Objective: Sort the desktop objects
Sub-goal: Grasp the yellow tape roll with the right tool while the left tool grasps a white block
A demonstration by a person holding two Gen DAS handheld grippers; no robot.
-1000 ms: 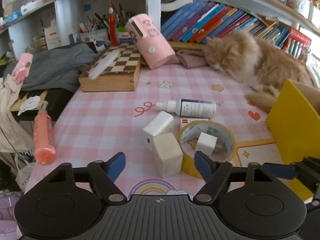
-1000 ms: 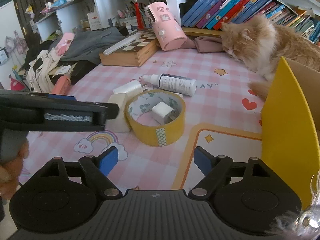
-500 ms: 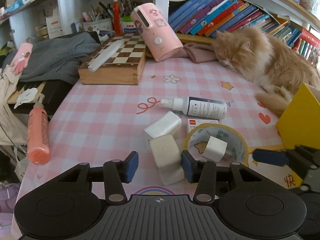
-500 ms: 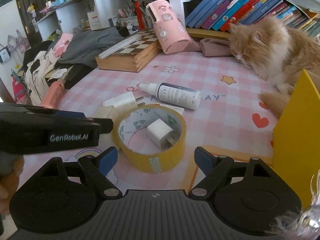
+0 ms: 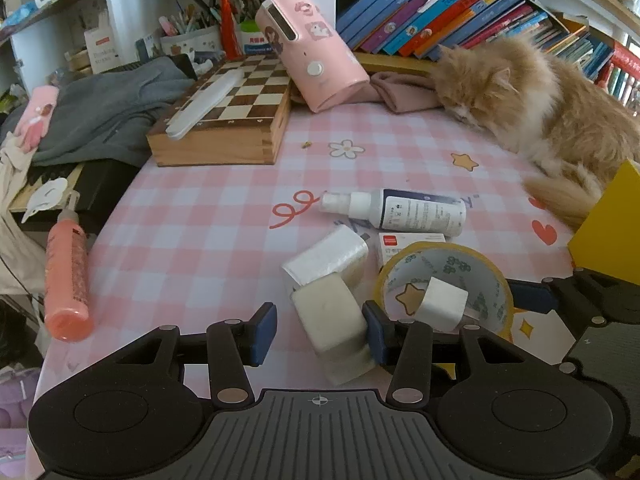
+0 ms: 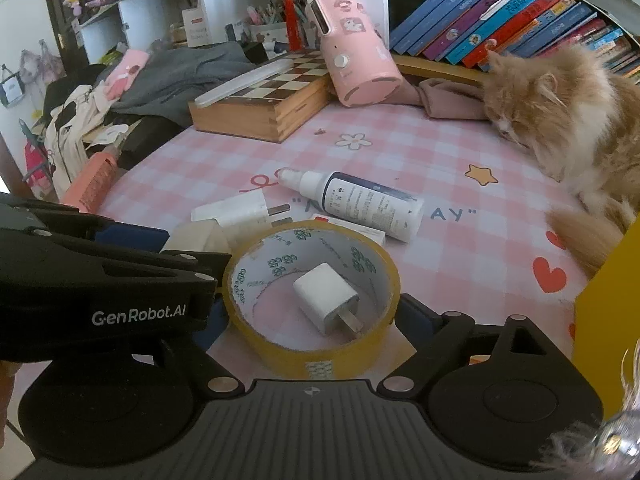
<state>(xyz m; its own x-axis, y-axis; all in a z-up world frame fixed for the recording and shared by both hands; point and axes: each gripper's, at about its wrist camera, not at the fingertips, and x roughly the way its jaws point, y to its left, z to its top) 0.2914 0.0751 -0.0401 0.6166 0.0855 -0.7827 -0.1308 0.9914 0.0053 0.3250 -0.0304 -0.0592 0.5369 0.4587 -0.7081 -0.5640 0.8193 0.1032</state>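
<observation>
Yellowish-translucent, the wide roll of packing tape (image 6: 312,300) lies flat near the counter's (image 5: 208,216) front edge, ringing a small white plug cube (image 6: 326,304). The right hand-held gripper (image 6: 308,320) straddles this roll, its jaws opening, blue pads just outside the rim. Just left, the left hand-held gripper (image 5: 320,330) stands partly closed around a cream rectangular foam block (image 5: 330,320): the right pad touches it, the left pad stands apart. Behind lie a white charger adapter (image 5: 326,258) and a white spray bottle (image 5: 400,212) on its side. A wooden chessboard box (image 5: 228,124) sits toward the far left corner; a fluffy orange cat (image 5: 532,108) rests along the far right edge.
</observation>
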